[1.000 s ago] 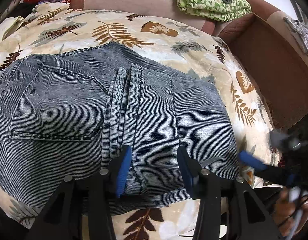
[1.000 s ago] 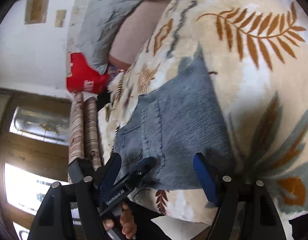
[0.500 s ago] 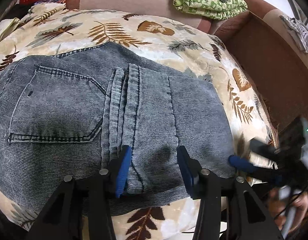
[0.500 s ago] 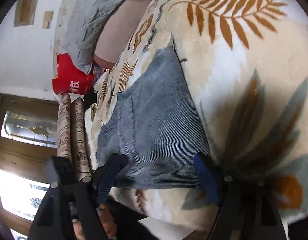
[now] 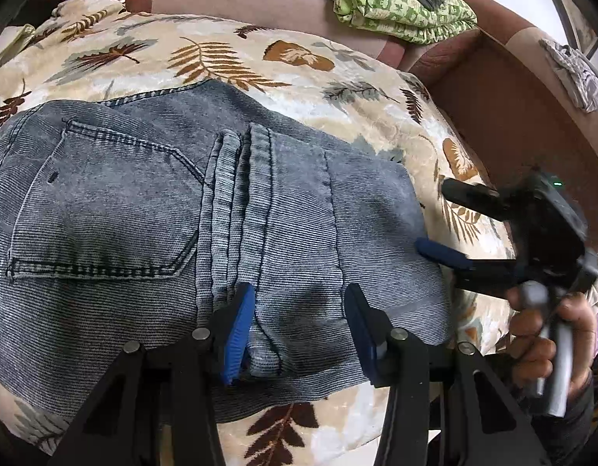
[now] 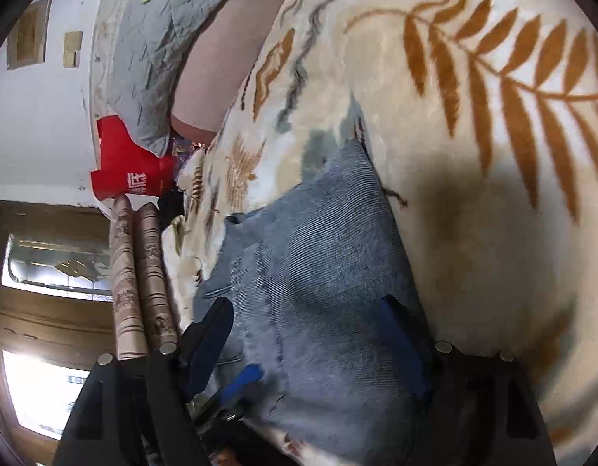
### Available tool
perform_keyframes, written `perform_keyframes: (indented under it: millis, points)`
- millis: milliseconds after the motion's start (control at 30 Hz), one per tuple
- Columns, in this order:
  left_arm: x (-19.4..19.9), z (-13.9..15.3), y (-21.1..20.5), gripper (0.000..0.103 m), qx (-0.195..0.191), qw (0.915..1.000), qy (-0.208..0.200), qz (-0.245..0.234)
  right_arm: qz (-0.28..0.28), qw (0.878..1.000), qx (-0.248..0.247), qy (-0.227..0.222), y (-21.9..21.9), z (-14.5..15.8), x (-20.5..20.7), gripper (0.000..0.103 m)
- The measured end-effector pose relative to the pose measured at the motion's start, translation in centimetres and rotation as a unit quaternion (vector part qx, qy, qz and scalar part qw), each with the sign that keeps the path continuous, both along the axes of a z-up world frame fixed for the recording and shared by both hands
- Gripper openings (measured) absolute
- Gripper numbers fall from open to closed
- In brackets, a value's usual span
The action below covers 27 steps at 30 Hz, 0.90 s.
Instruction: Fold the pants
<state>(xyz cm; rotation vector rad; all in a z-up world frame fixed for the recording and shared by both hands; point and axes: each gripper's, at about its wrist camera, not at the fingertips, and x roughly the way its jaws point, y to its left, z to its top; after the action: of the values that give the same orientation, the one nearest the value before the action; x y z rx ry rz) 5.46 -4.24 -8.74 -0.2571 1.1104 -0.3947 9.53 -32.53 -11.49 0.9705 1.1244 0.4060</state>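
Leafy blanket (image 5: 229, 58) holds the folded jeans (image 5: 143, 209), and both spread grippers, left gripper (image 5: 299, 330) at 6 o'clock and right gripper (image 6: 310, 345) at 3, should pinch both layers evenly.

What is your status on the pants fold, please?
Left gripper open over the hems. Right gripper open, straddling the right edge. Jeans folded on the leaf blanket. Nothing in the way.
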Motion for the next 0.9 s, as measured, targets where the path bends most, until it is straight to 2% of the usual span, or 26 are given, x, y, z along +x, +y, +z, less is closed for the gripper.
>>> perform_keyframes:
  millis: [33,100,167,233,300,333,367,433,467,567,633,667,700,800,900]
  points:
    - [0.0,0.1,0.0,0.051,-0.002,1.0000,0.000,-0.001,0.003,1.000,-0.022,-0.009,0.0,1.2,-0.7,0.080]
    - [-0.1,0.1,0.2,0.051,-0.009,1.0000,-0.002,0.000,0.008,0.999,-0.035,-0.028,0.0,2.5,-2.2,0.080]
    - [-0.1,0.0,0.2,0.051,-0.008,1.0000,-0.002,-0.001,0.008,0.999,-0.007,-0.039,0.2,3.1,-4.3,0.080]
    - [0.0,0.0,0.1,0.052,-0.008,1.0000,-0.001,0.001,0.020,0.999,-0.006,-0.042,1.2,2.5,-5.7,0.083]
    - [0.0,0.0,-0.1,0.053,-0.006,1.0000,-0.001,0.000,0.054,0.997,-0.051,-0.008,2.7,-0.2,-5.9,0.084]
    - [-0.1,0.1,-0.1,0.053,-0.005,1.0000,-0.002,-0.003,0.042,0.998,-0.046,-0.019,2.6,-0.1,-6.1,0.084]
    - [-0.1,0.1,0.1,0.053,-0.009,1.0000,-0.002,-0.004,0.028,0.999,-0.034,-0.010,2.3,0.5,-6.3,0.083]
    - [0.1,0.0,0.3,0.053,-0.017,0.9998,0.003,0.000,0.030,0.998,-0.053,-0.008,2.5,2.1,-6.1,0.084]
    - [0.1,0.0,0.4,0.053,-0.020,0.9998,0.004,0.000,0.032,0.997,-0.071,-0.022,2.8,3.3,-6.0,0.084]
    - [0.1,-0.1,0.5,0.053,-0.024,0.9997,0.002,-0.001,0.047,0.994,-0.079,-0.055,3.3,5.1,-5.7,0.084]
    - [0.1,-0.1,0.5,0.053,-0.025,0.9997,0.001,-0.003,0.047,0.993,-0.097,-0.036,3.1,3.4,-5.1,0.086]
    - [0.0,-0.1,0.6,0.053,-0.028,0.9996,0.002,-0.005,0.045,0.994,-0.102,0.005,2.9,1.3,-4.6,0.085]
    - [0.0,0.0,0.6,0.053,-0.029,0.9996,0.000,-0.006,0.029,0.996,-0.082,0.007,2.3,0.4,-4.8,0.085]
    - [-0.1,-0.1,0.7,0.053,-0.033,0.9994,-0.001,-0.007,0.032,0.994,-0.101,0.009,2.3,2.5,-4.7,0.085]
    - [-0.2,0.0,0.8,0.053,-0.035,0.9993,-0.002,-0.009,0.046,0.991,-0.120,-0.024,2.9,5.6,-3.6,0.085]
